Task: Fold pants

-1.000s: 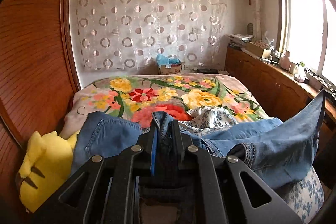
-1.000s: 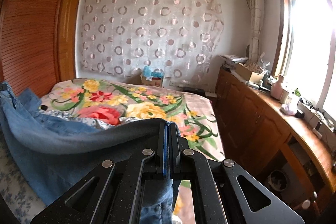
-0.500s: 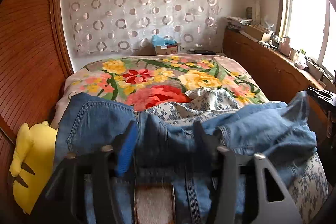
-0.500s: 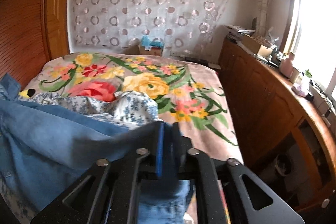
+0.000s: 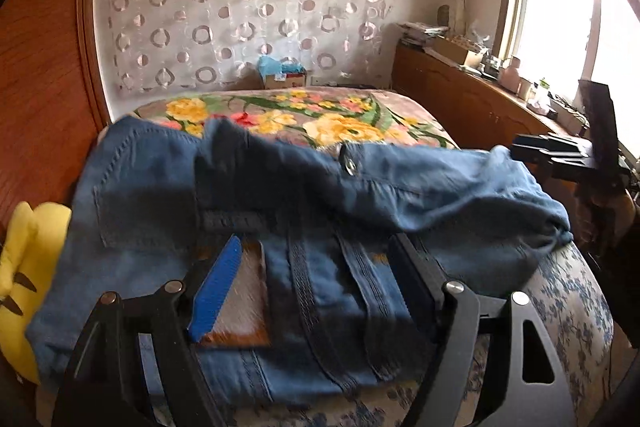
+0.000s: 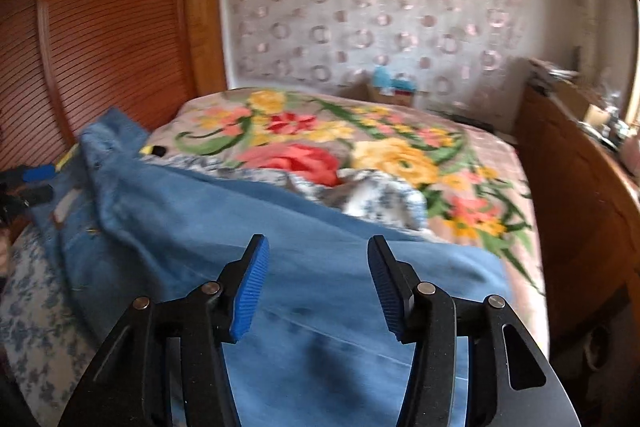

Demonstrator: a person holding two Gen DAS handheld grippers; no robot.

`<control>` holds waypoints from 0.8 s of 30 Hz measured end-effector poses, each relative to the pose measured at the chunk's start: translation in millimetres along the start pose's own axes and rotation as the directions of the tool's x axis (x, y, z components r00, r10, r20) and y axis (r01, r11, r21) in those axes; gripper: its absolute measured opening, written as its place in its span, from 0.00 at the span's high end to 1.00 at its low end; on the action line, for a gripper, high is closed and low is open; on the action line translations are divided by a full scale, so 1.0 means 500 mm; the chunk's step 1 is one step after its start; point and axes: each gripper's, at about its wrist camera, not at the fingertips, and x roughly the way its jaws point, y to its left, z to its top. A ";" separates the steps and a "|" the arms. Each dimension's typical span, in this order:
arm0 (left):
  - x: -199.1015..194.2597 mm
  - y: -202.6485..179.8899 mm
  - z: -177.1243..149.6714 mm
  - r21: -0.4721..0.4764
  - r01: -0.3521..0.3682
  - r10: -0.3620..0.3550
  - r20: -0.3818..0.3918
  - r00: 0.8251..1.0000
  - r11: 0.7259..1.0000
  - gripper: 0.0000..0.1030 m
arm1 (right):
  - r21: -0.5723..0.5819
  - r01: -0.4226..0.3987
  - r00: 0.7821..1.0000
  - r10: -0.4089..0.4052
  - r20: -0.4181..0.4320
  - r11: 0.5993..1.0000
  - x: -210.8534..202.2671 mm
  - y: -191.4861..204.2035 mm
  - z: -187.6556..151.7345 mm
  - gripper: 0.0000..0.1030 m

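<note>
Pants (image 5: 320, 187): blue denim, spread across the bed (image 5: 304, 115). Left view: left gripper (image 5: 316, 267) at 6 o'clock, jaws just opening, wide apart, waistband between, ungripped. Right view: right gripper (image 6: 316, 283) at 6 o'clock, just opening, pads clear of the denim (image 6: 280, 227) below.

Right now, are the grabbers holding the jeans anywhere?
No. Both have just been opening: the left hand-held gripper and right hand-held gripper stand open over the jeans, which lie loose on the bed.
</note>
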 end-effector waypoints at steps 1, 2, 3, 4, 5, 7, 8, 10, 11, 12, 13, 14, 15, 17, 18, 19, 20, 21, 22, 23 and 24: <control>-0.001 0.000 -0.005 0.001 0.003 -0.003 -0.006 1.000 1.000 0.26 | -0.021 -0.023 1.000 0.023 -0.011 1.000 0.009 0.004 0.005 0.47; -0.003 -0.001 -0.011 0.002 0.005 -0.005 -0.011 1.000 1.000 0.26 | -0.034 -0.033 0.999 0.032 -0.017 0.999 0.011 -0.008 0.017 0.47; -0.004 -0.002 -0.015 0.001 0.008 -0.008 -0.014 1.000 1.000 0.26 | -0.049 -0.041 0.999 0.040 -0.026 0.998 0.014 -0.006 0.023 0.47; -0.004 -0.003 -0.019 -0.001 0.012 -0.012 -0.021 1.000 1.000 0.26 | -0.056 -0.053 0.998 0.051 -0.036 0.997 0.021 -0.007 0.030 0.47; -0.003 -0.006 -0.023 0.001 0.018 -0.018 -0.029 0.999 1.000 0.26 | -0.058 -0.065 0.997 0.062 -0.045 0.996 0.031 -0.010 0.035 0.47; -0.005 -0.010 -0.033 0.002 0.025 -0.025 -0.037 0.999 1.000 0.26 | -0.054 -0.086 0.995 0.082 -0.065 0.995 0.050 -0.019 0.044 0.47; -0.005 -0.015 -0.037 0.003 0.029 -0.029 -0.042 0.999 1.000 0.26 | -0.055 -0.094 0.993 0.090 -0.071 0.994 0.058 -0.023 0.047 0.47; -0.006 -0.021 -0.044 0.009 0.036 -0.036 -0.051 0.998 0.999 0.26 | -0.064 -0.104 0.992 0.099 -0.082 0.993 0.066 -0.019 0.052 0.47; -0.006 -0.022 -0.046 0.011 0.038 -0.037 -0.052 0.998 0.999 0.26 | -0.074 -0.118 0.990 0.111 -0.090 0.990 0.065 -0.010 0.054 0.47; -0.007 -0.024 -0.048 0.012 0.041 -0.041 -0.054 0.998 0.999 0.26 | -0.083 -0.126 0.988 0.118 -0.094 0.989 0.066 -0.007 0.054 0.47; -0.007 -0.026 -0.049 0.012 0.043 -0.042 -0.055 0.998 0.999 0.26 | -0.094 -0.134 0.987 0.124 -0.100 0.987 0.061 0.005 0.057 0.47; -0.007 -0.027 -0.051 0.011 0.044 -0.043 -0.056 0.997 0.999 0.26 | -0.103 -0.140 0.986 0.129 -0.108 0.985 0.064 0.008 0.058 0.47; -0.006 -0.028 -0.052 0.010 0.046 -0.045 -0.058 0.997 0.999 0.26 | -0.111 -0.143 0.985 0.130 -0.117 0.983 0.067 0.010 0.058 0.47; -0.004 -0.028 -0.052 0.011 0.048 -0.047 -0.061 0.997 0.999 0.26 | -0.127 -0.150 0.982 0.133 -0.133 0.981 0.070 0.010 0.059 0.47; -0.004 -0.028 -0.054 0.010 0.047 -0.046 -0.063 0.997 0.999 0.26 | -0.137 -0.151 0.981 0.132 -0.141 0.979 0.074 0.009 0.059 0.47; -0.004 -0.026 -0.055 0.008 0.046 -0.046 -0.066 0.997 0.999 0.26 | -0.147 -0.146 0.981 0.124 -0.150 0.978 0.079 0.009 0.060 0.47; -0.004 -0.024 -0.057 0.007 0.045 -0.045 -0.068 0.997 0.999 0.26 | -0.155 -0.137 0.981 0.112 -0.160 0.978 0.087 0.008 0.062 0.47; -0.001 -0.022 -0.058 0.005 0.042 -0.042 -0.071 0.997 0.999 0.26 | -0.163 -0.128 0.980 0.100 -0.170 0.978 0.095 0.003 0.062 0.49; -0.001 -0.021 -0.061 0.002 0.039 -0.039 -0.074 0.997 0.999 0.26 | -0.169 -0.128 0.980 0.098 -0.176 0.977 0.099 0.006 0.067 0.66; 0.000 -0.019 -0.064 0.000 0.037 -0.037 -0.076 0.996 0.999 0.26 | -0.176 -0.131 0.978 0.098 -0.186 0.976 0.105 0.006 0.071 0.75; 0.001 -0.017 -0.064 -0.002 0.034 -0.034 -0.077 0.996 0.999 0.26 | -0.187 -0.123 0.977 0.086 -0.194 0.975 0.111 0.007 0.074 0.90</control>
